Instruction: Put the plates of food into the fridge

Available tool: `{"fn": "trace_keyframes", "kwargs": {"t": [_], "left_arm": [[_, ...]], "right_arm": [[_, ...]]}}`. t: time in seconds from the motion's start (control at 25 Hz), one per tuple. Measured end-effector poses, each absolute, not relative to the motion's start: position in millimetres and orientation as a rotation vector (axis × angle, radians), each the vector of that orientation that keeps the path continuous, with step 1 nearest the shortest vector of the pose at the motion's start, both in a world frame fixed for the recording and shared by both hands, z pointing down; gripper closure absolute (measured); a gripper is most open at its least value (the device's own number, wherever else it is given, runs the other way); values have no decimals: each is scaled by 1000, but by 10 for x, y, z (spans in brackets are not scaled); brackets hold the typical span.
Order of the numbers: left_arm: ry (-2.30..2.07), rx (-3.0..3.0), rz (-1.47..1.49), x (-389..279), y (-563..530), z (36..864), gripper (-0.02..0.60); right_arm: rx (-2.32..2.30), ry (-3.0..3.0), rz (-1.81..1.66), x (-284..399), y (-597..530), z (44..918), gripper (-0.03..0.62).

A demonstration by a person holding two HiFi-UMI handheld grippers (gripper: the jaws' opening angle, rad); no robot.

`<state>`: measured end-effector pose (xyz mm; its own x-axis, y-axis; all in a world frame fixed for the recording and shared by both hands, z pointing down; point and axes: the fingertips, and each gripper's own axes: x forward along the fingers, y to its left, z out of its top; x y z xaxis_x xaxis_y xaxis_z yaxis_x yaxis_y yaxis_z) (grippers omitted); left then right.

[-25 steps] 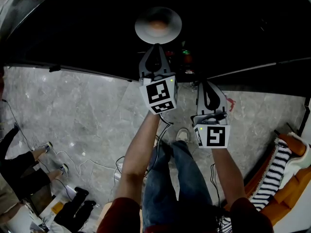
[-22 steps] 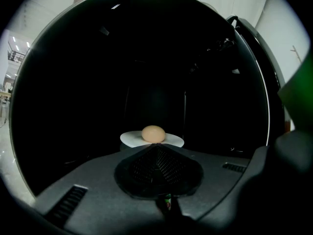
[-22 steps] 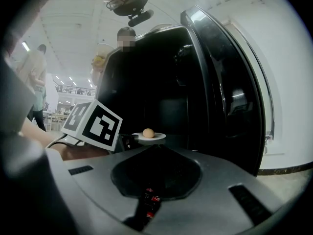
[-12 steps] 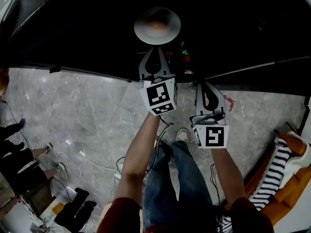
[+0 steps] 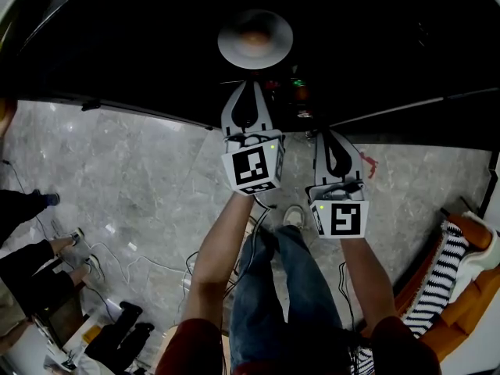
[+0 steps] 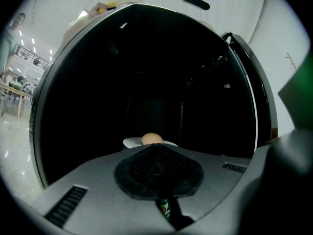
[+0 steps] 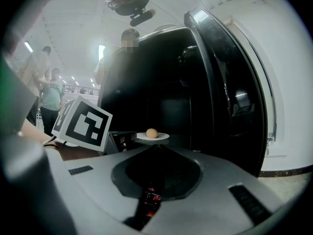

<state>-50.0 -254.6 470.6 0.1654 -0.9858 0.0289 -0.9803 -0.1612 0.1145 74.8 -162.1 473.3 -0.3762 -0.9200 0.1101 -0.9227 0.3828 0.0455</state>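
At the far left of the head view, the legs and shoes of people are cut off by the edge; they stand on the grey stone floor (image 5: 141, 170). The left gripper (image 5: 251, 84) points level into the open black fridge (image 5: 117, 45). Its jaws are pressed together and nothing is between them. The left cube (image 5: 253, 167) carries only a black-and-white square pattern, no letters.

Just beyond the gripper's tip, the white plate (image 5: 228, 44) sits inside the fridge with one round brownish piece of food (image 5: 255, 39) on it. I cannot tell whether the tip touches the rim, and what the plate rests on is lost in the dark. Through the slit under the left jaws a green-and-white label (image 6: 164, 208) shows, too little of it to read.

The right gripper (image 5: 331, 135) is outside the fridge, its jaws also together and empty. The right cube (image 5: 341, 219) has a similar pattern. Under these jaws some red print (image 7: 149, 198) shows, unreadable. At the right, the fridge door (image 7: 230, 82) stands open.
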Motion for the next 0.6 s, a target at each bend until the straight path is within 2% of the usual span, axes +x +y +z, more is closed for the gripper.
{"fn": "trace_keyframes", "kwargs": {"t": [0.6], "left_arm": [[-1853, 2494, -13, -462, -2119, 4647, 575]], "right_arm": [[1676, -2534, 21, 616, -1597, 4633, 583]]}}
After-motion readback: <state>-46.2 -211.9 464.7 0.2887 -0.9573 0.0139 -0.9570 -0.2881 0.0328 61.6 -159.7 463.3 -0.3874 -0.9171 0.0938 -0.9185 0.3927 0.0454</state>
